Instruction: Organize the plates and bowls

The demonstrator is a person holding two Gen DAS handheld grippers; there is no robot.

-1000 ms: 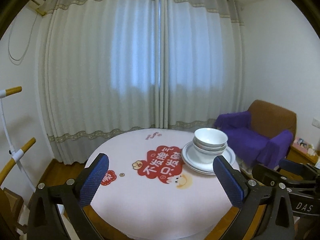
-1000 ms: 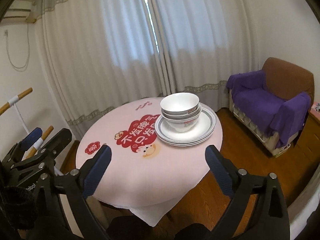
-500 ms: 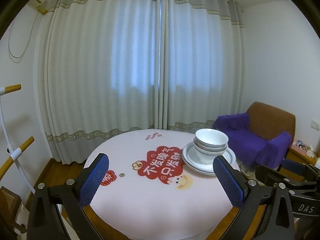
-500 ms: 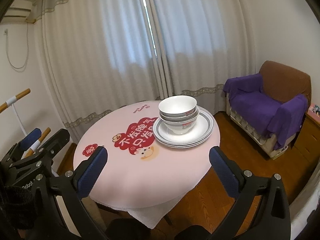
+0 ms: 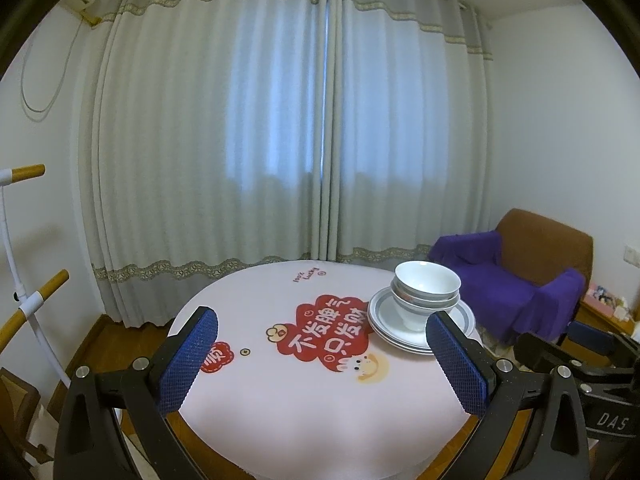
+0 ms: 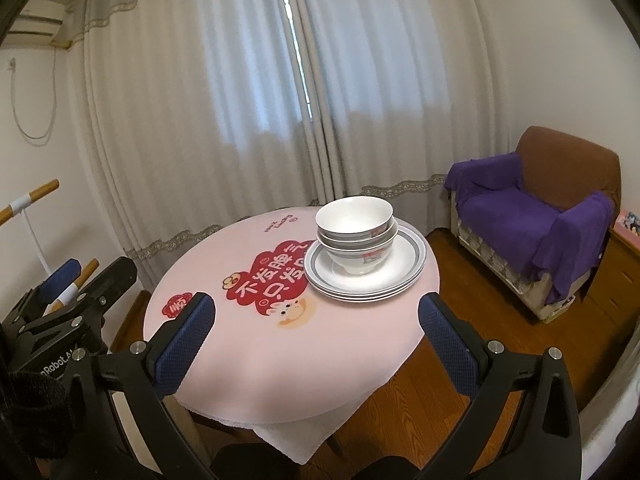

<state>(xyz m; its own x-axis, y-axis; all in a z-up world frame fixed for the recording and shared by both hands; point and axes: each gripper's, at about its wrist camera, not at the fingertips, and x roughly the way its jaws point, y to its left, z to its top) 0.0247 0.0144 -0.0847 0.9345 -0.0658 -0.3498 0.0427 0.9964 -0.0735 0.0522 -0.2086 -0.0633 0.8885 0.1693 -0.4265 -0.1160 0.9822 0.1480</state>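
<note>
A stack of white bowls (image 5: 425, 293) (image 6: 355, 233) sits on a stack of white, grey-rimmed plates (image 5: 384, 320) (image 6: 404, 276) at the right side of the round table (image 5: 304, 392) (image 6: 288, 368) with a pink cloth. My left gripper (image 5: 322, 364) is open and empty, held back from the table's near edge. My right gripper (image 6: 316, 350) is open and empty, above the table's near right edge, well short of the dishes. The left gripper's body also shows in the right wrist view at the left (image 6: 68, 304).
A brown armchair with a purple throw (image 5: 516, 280) (image 6: 536, 216) stands right of the table. Closed curtains (image 5: 280, 140) hang behind. A white rack with wooden handles (image 5: 24, 300) stands at the left. Wood floor (image 6: 460, 360) lies right of the table.
Both grippers have drawn back and lifted slightly; the table and dishes sit a bit lower and farther in both views. The dishes have not moved.
</note>
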